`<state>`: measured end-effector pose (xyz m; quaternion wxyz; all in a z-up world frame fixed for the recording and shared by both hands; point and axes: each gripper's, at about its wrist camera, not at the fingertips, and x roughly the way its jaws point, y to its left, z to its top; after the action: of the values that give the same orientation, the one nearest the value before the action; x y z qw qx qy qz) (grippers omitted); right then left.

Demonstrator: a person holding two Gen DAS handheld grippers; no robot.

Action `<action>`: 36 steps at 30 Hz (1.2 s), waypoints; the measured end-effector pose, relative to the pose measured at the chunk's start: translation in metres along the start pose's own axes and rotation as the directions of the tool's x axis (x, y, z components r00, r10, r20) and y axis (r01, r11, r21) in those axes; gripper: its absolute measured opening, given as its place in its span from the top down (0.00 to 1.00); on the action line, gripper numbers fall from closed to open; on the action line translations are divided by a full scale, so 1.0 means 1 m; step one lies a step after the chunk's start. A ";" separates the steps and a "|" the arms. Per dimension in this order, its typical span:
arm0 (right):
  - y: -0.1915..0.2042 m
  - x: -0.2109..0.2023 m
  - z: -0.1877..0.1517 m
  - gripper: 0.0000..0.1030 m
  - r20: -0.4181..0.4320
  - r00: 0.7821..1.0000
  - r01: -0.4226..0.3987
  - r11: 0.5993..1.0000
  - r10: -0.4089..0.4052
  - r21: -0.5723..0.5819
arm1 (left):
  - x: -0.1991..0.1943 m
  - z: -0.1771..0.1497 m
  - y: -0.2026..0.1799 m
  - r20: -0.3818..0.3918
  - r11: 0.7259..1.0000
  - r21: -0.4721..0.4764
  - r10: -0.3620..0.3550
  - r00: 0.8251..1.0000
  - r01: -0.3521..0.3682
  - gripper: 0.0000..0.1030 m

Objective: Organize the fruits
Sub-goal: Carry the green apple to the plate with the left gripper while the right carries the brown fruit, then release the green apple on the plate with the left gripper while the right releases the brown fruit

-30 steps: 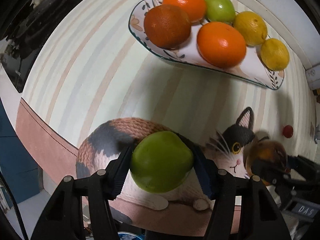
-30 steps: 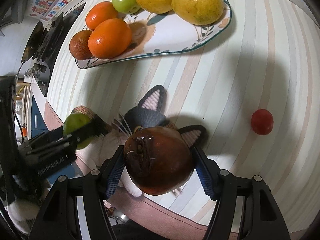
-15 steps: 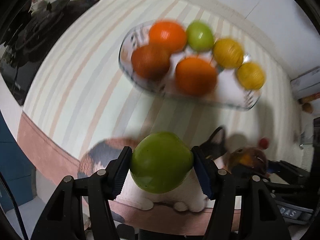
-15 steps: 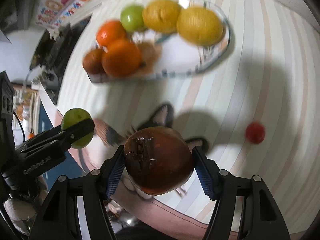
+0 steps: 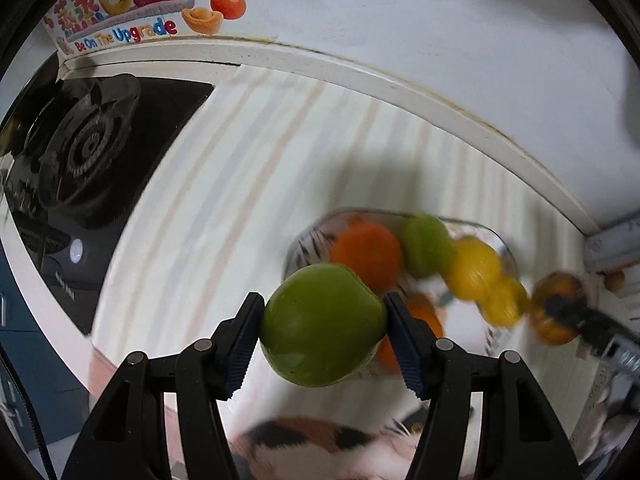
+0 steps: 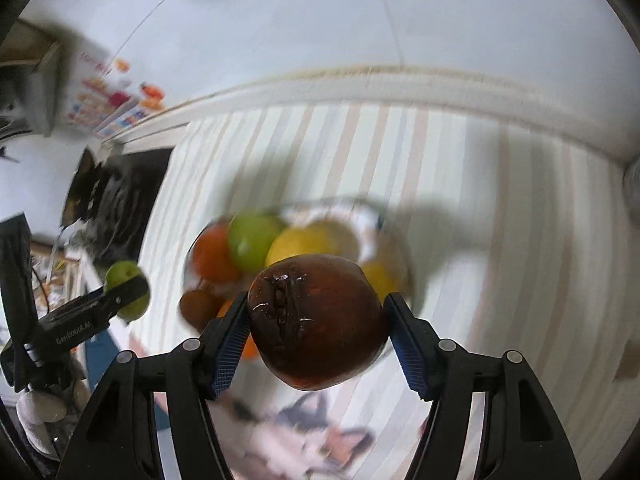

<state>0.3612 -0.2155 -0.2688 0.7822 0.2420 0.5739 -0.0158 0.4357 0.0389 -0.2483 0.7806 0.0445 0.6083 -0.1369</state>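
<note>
While its two blue pads press on either side of a green apple (image 5: 322,324), the left gripper (image 5: 323,330) stands about half open and carries the fruit clear of the counter, tipped steeply downward. From the right wrist view the same gripper shows at the left edge, its black finger crossing the apple. The right gripper (image 6: 318,326) is likewise clamped at about half width on a dark brown fruit (image 6: 318,320) with a cracked, glossy skin, also pointing steeply down and held off the surface; in the left wrist view that fruit appears small at the right, gripped by a black finger. Beyond both held fruits, blurred, lies the patterned plate (image 5: 310,240) on the striped tablecloth (image 5: 224,208). On it sit an orange (image 5: 366,254) at the left, a second green apple (image 5: 426,244) farther back, and two lemons (image 5: 474,268) toward the right; another orange (image 5: 430,320) shows partly behind the left gripper's right finger. Nearer than the plate, at the bottom of both views, part of a cat picture (image 5: 320,442) on the cloth is visible. Far left, a black gas stove (image 5: 80,152) adjoins the cloth, and a colourful sticker (image 5: 132,4) is on the white wall behind it.
</note>
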 end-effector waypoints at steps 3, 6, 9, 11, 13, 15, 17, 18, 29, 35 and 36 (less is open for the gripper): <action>-0.003 0.008 0.027 0.33 -0.002 0.999 0.051 0.999 -0.051 -0.007 | 0.019 0.014 0.009 -0.037 1.000 -0.002 0.027 0.999 -0.027 0.43; -0.005 0.024 0.043 0.33 -0.018 0.994 0.105 0.994 -0.105 -0.033 | 0.043 0.025 0.010 -0.093 0.999 -0.007 0.031 0.995 -0.031 0.43; -0.005 0.041 0.053 0.33 -0.042 0.989 0.138 0.989 -0.140 -0.060 | 0.056 0.023 0.011 -0.133 1.000 -0.010 0.022 0.991 -0.023 0.43; -0.006 0.050 0.054 0.33 -0.054 0.985 0.157 0.984 -0.162 -0.078 | 0.061 0.021 0.010 -0.144 0.999 -0.004 0.031 0.989 -0.032 0.43; -0.010 0.055 0.052 0.33 -0.067 0.984 0.160 0.983 -0.166 -0.086 | 0.062 0.019 0.011 -0.141 0.999 -0.006 0.031 0.990 -0.032 0.43; -0.008 0.063 0.049 0.33 -0.081 0.982 0.163 0.982 -0.171 -0.097 | 0.061 0.019 0.012 -0.144 1.000 -0.011 0.023 0.989 -0.025 0.43; -0.006 0.067 0.050 0.33 -0.087 0.980 0.168 0.980 -0.177 -0.107 | 0.062 0.019 0.014 -0.151 1.000 -0.018 0.013 0.988 -0.016 0.43; -0.006 0.069 0.050 0.33 -0.096 0.980 0.166 0.980 -0.177 -0.110 | 0.064 0.020 0.016 -0.156 1.000 -0.024 0.007 0.988 -0.011 0.43; -0.010 0.072 0.056 0.26 -0.129 0.984 0.114 0.991 -0.122 -0.068 | 0.071 0.022 0.042 -0.195 0.985 -0.154 -0.111 0.974 0.081 0.39; -0.010 0.065 0.053 0.13 -0.124 0.986 0.108 0.993 -0.113 -0.051 | 0.056 0.020 0.037 -0.160 0.988 -0.142 -0.087 0.983 0.064 0.39; -0.010 0.062 0.052 0.10 -0.119 0.987 0.107 0.993 -0.113 -0.052 | 0.051 0.019 0.036 -0.146 0.989 -0.138 -0.078 0.986 0.058 0.39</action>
<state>0.4256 -0.2292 -0.3168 0.7490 0.1928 0.6331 -0.0311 0.4747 0.0607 -0.2963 0.7282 -0.0185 0.6748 -0.1188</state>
